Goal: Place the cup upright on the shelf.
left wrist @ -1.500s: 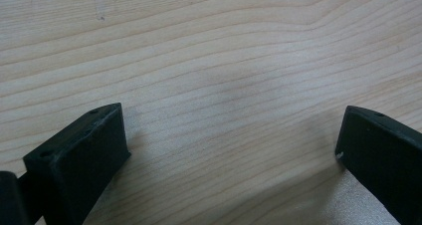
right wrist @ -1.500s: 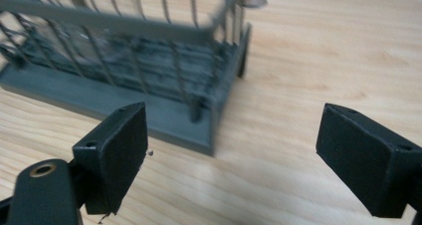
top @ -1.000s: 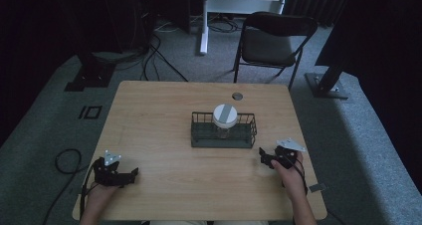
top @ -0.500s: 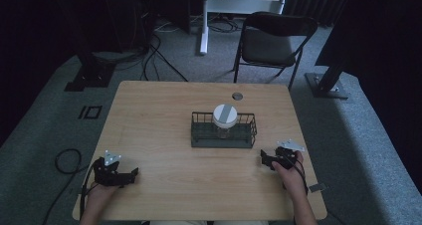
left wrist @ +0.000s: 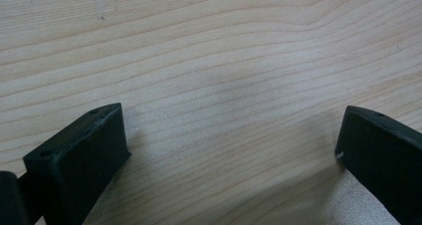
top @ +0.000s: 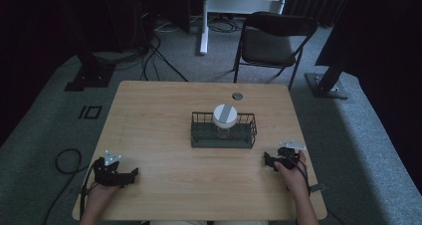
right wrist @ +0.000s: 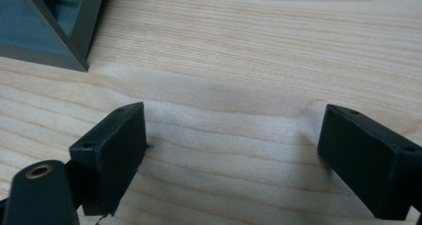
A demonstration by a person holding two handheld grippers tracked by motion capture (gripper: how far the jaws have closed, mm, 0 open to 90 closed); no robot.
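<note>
The pale wooden tabletop (top: 149, 115) sits in a dim room, chair (top: 271, 41) behind it. I hold both claws spread wide and empty, left claw (top: 130, 173) near my edge, right claw (top: 268, 160) just off the basket (top: 199, 135) corner. The jar (top: 224, 119) stands upright inside, lid up, long axis vertical. Reaching in, I may catch the wire rim and, I think, tip the jar.

Counted on the light wooden table (top: 164, 120): one dark wire basket (top: 223, 131), one white-lidded clear jar (top: 224, 116) inside it, two black hand-held grippers (top: 115, 171) (top: 279, 159). One dark folding chair (top: 271, 41) is noted behind.
</note>
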